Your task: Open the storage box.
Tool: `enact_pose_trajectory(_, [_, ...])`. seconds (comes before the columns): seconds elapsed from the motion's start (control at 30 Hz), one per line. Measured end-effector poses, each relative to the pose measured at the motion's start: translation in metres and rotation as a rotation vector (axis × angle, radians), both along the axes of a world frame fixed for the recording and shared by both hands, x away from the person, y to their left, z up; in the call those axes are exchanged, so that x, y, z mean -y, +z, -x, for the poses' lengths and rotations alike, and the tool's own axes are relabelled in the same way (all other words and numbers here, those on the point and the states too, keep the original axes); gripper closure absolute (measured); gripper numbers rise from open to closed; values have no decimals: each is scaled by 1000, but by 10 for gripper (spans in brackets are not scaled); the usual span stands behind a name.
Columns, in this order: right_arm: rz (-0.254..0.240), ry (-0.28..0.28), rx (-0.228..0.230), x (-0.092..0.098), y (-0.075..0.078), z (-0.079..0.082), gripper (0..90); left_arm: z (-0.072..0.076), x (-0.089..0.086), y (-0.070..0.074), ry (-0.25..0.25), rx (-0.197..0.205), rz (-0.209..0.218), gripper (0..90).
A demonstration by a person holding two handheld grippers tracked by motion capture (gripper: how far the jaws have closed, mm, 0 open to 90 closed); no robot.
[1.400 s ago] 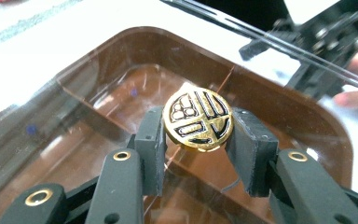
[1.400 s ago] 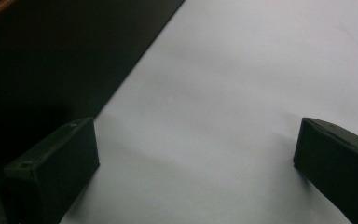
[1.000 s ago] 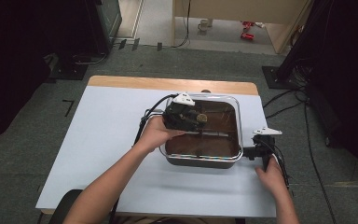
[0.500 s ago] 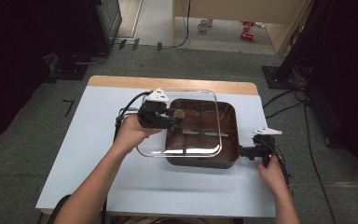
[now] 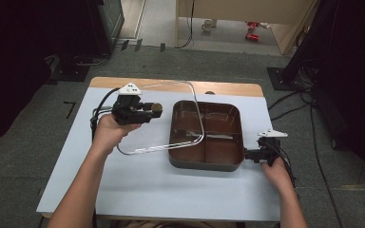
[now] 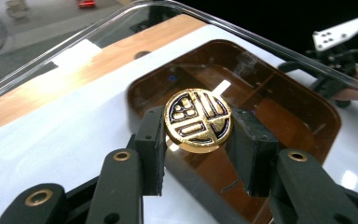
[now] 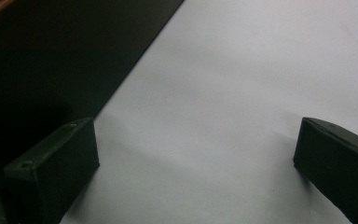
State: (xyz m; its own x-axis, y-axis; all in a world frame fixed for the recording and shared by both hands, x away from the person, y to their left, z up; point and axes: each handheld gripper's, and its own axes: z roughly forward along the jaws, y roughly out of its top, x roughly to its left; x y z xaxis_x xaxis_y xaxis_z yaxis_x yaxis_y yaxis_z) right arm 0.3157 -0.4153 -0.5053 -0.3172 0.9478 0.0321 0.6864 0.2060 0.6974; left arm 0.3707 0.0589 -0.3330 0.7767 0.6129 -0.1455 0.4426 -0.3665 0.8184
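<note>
L gripper was clamped on the gold knob of the clear lid, lid held tilted above table, its right part over left side of brown tray. R gripper sat by tray's right wall, jaws apart, nothing btwn them.

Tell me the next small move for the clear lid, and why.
Probably carry the clear lid further left and set it on the bare table. The left gripper clamps its gold knob, and its right edge overhangs the brown tray.
</note>
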Motion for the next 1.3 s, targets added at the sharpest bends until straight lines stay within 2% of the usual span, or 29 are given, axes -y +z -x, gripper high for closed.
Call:
enact_pose_trajectory(0.1, [0,0,-1,0,0,0,0,-2,-14,1,33,-6,-5,591])
enact_pose_trajectory(0.3, [-2,0,-1,0,0,0,0,-9,-42,-2,107,-23,18,592])
enact_pose_trajectory(0.4, [0,3,-1,0,0,0,0,-15,-55,-7,140,-51,18,592])
enact_pose_trajectory(0.47, [-1,1,-2,0,0,0,0,-21,-66,-14,169,-74,25,592])
enact_pose_trajectory(0.63, [-1,0,0,0,0,0,0,-31,-82,-30,229,-83,28,592])
enact_pose_trajectory(0.83, [0,0,-1,0,0,0,0,-44,-101,-56,317,-123,0,592])
enact_pose_trajectory(0.93, [-1,0,-1,0,0,0,0,-48,-107,-68,352,-107,-16,592])
enact_pose_trajectory(1.0, [0,0,-1,0,0,0,0,-51,-110,-77,371,-100,-38,592])
enact_pose_trajectory(1.17, [0,1,0,0,0,0,0,-58,-118,-96,393,-133,-39,592])
enact_pose_trajectory(1.3, [0,1,0,0,0,0,0,-64,-122,-108,417,-163,-66,592])
